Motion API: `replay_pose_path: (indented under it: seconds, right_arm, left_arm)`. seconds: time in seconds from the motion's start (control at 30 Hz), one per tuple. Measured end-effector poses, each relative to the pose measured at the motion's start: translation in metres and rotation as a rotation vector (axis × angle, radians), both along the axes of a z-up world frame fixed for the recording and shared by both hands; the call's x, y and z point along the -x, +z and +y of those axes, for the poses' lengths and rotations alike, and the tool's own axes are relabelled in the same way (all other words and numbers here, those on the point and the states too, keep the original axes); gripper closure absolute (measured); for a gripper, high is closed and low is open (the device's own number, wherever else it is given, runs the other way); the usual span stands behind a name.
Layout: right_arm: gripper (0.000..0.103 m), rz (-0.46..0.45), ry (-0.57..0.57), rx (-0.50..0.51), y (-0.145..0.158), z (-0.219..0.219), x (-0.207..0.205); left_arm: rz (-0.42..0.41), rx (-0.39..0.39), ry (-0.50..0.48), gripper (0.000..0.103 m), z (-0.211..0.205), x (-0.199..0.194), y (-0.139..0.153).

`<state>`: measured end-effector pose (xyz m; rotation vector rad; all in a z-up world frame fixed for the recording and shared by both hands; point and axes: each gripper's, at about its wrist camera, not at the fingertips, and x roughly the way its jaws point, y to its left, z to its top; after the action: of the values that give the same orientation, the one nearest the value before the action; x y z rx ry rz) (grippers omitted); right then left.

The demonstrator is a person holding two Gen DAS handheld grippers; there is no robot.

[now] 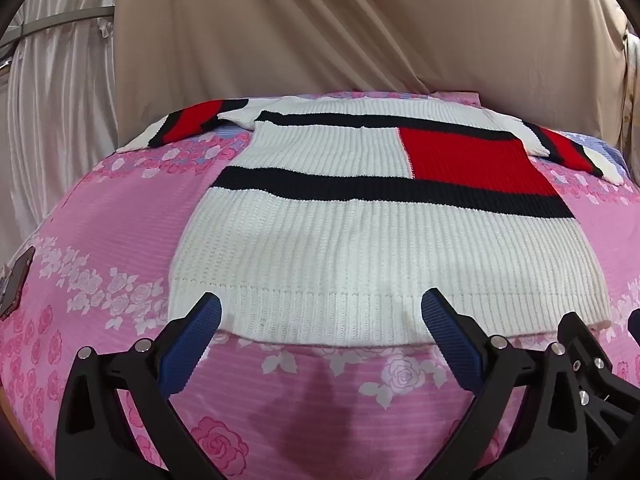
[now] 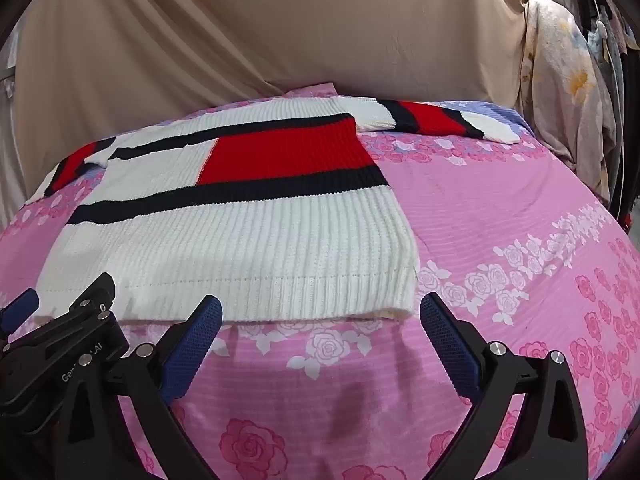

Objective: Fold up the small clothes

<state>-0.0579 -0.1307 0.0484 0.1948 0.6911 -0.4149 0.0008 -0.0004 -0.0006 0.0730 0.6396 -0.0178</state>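
A white knit sweater with black stripes and a red block lies flat on the pink floral bedsheet, sleeves spread to both sides. Its ribbed hem faces me. My left gripper is open, fingertips just over the hem's left and middle part, holding nothing. My right gripper is open and empty at the hem's right corner; the sweater fills the left of that view. The left gripper's body shows at the right wrist view's lower left.
A beige curtain hangs behind the bed. A dark phone lies at the bed's left edge. Hanging clothes stand at the right. Bare pink sheet spreads right of the sweater.
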Motion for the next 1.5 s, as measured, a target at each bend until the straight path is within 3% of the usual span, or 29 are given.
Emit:
replay_pose_path:
  seconds: [1.5]
  right_arm:
    - [0.005,0.002,-0.013,0.009,-0.0006,0.0,0.0011]
  left_arm:
    - [-0.016,-0.015,0.001,0.006,-0.002,0.0048,0.0031]
